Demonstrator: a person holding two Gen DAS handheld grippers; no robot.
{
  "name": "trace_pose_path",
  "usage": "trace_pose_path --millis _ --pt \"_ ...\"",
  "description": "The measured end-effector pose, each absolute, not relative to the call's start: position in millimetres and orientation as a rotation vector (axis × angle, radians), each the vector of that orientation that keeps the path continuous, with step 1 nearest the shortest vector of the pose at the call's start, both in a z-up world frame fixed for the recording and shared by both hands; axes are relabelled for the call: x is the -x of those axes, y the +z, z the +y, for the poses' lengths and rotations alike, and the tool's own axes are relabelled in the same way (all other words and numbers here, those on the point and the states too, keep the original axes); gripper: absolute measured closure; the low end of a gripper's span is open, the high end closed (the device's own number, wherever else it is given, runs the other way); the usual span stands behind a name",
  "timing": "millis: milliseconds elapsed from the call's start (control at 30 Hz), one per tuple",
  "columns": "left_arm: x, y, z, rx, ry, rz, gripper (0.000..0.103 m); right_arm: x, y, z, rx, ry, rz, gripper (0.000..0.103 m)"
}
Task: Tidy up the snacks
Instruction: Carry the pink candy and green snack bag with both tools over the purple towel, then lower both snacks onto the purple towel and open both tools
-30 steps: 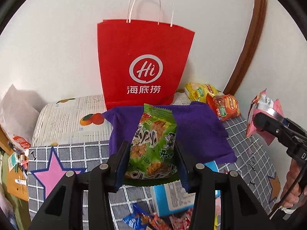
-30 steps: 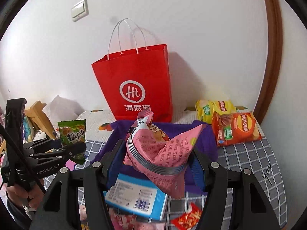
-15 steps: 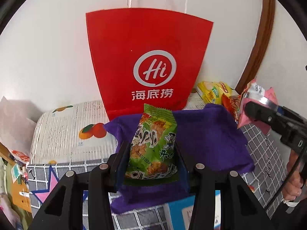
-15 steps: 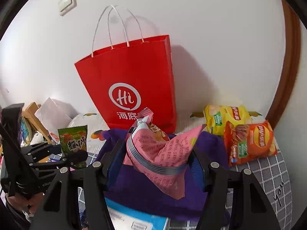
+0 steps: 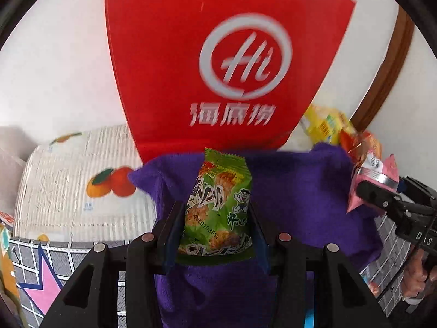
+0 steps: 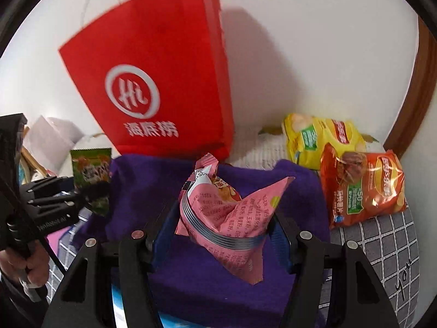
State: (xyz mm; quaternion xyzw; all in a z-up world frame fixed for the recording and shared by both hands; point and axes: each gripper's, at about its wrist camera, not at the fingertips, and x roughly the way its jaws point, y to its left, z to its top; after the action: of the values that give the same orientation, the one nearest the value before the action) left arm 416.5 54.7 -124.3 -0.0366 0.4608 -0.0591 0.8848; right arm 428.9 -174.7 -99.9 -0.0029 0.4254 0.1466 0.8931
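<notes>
**snackstacker:** So what's each side holding? The left hand-held gripper [image 5: 215,235] is clamped on a small green foil snack packet [image 5: 218,205] with cartoon print, black-and-white lettering and a crimped top edge. It stands upright between the pads, over a rumpled purple fleece cloth [image 5: 295,196].

**crumbwatch:** Yep, and the right hand-held gripper [image 6: 221,235] is squeezed onto a pink plastic snack bag [image 6: 232,213] covered in small red text, with silver stripes running across it. That bag looks crumpled: one corner sticks up to the right and a point hangs down below the pads. It's above the same purple cloth.

**snackstacker:** Both grippers tilt downward toward the cloth, side by side. From the right wrist view you can see the left one off at the left edge, a hand [image 6: 21,268] wrapped around its black handle. From the left view, fingers [image 5: 415,276] on the other handle show at the lower right.

**crumbwatch:** Behind the cloth stands a tall red paper shopping bag [image 6: 164,76] with a white "Hi" circle logo, against the white wall. To its right lie a yellow chip bag [image 6: 319,139] and an orange chip bag [image 6: 363,186], the orange one overlapping the yellow, partly on a grey checked cover [image 6: 387,246].

**snackstacker:** And there's a white quilted pad with printed oranges [image 5: 82,186] left of the cloth.
</notes>
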Motion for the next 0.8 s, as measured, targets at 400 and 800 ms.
trace_pose_path --millis 400,800 --pt "-424 -152 50 0.069 -0.132 1.022 0.059 -454 -149 -175 0.011 0.277 1.040 0.040" --pt "-431 -165 40 0.063 -0.125 1.062 0.059 -466 -168 -173 -0.008 0.256 1.087 0.040"
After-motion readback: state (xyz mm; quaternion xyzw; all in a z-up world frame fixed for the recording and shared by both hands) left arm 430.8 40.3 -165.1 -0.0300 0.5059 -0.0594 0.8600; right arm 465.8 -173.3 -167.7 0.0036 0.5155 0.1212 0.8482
